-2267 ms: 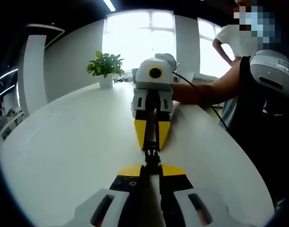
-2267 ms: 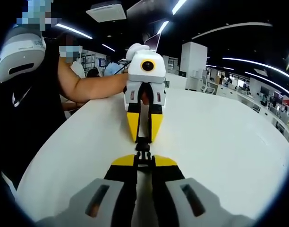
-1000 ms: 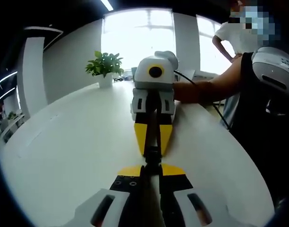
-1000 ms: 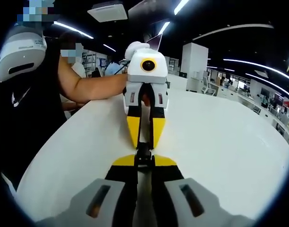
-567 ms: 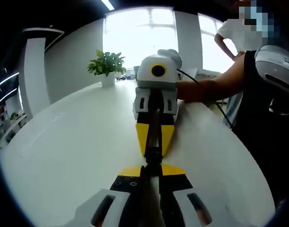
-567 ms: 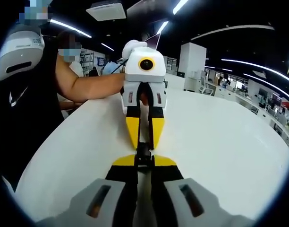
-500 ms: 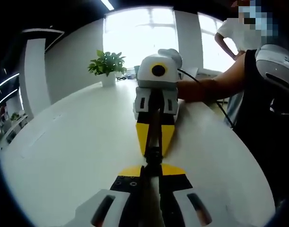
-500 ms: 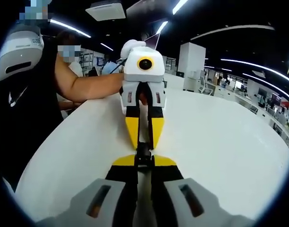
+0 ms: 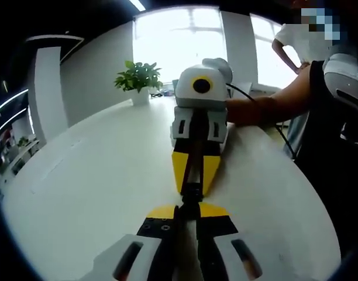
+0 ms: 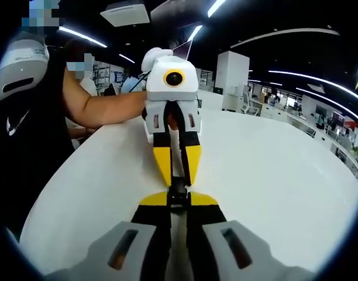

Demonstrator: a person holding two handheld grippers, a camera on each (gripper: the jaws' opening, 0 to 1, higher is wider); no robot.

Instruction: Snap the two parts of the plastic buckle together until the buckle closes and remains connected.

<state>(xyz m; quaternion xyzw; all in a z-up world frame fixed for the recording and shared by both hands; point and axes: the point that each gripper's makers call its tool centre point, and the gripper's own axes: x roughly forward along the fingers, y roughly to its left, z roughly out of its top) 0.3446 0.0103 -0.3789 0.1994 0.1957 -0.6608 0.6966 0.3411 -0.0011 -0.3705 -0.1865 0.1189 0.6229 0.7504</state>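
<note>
A small black plastic buckle (image 9: pixel 190 195) hangs above the white table (image 9: pixel 91 175), pinched between two yellow-tipped grippers that face each other tip to tip. In the left gripper view my left gripper (image 9: pixel 188 207) is shut on the near end, and my right gripper (image 9: pixel 193 186) is shut on the far end. In the right gripper view the buckle (image 10: pixel 178 188) sits between my right gripper (image 10: pixel 178 201) below and my left gripper (image 10: pixel 177 177) beyond. The two black parts look pushed together with no gap showing. The jaws hide most of the buckle.
A person's forearm (image 9: pixel 272 108) reaches in behind the facing gripper, and the same person's arm (image 10: pixel 103 108) shows on the other side. A potted plant (image 9: pixel 139 79) stands at the table's far end. The white table (image 10: pixel 272 175) stretches wide on both sides.
The two grippers have closed in on each other along their shared line. The short stretch of black buckle between the yellow tips has shortened, and the facing gripper looms larger.
</note>
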